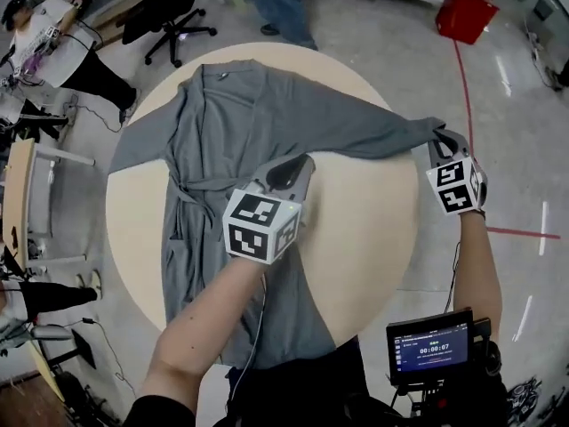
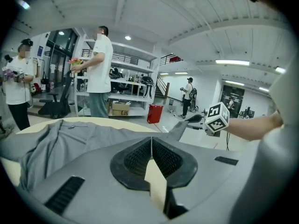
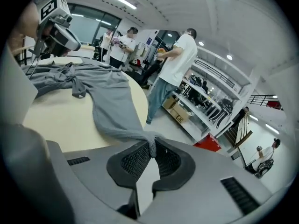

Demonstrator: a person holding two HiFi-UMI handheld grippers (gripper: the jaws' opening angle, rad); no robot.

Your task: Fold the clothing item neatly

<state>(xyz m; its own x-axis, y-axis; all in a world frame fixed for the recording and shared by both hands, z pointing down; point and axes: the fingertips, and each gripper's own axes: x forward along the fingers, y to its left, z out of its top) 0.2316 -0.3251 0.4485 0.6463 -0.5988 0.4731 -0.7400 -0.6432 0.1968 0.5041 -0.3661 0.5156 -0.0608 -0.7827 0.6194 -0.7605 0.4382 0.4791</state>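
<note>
Since right gripper (image 3: 151, 149) jaws pinch just sleeve tip (image 3: 142, 134), might slip; left gripper (image 2: 151, 147) jaws pressed together, empty, robe (image 1: 227, 123) could drag.

Left gripper (image 1: 293, 169): jaws fully together, nothing between them. Points forward and somewhat down.

Left forearm (image 1: 200, 323): bare, reaches from lower frame toward centre.

Right gripper (image 1: 442, 139): jaws clamped on sleeve end (image 1: 418, 132), grey fabric bunched in the nip. Tilted down.

Right forearm (image 1: 476, 265): bare, extended along right side.

Grippers well apart, right one out to side of left, both at similar reach.
</note>
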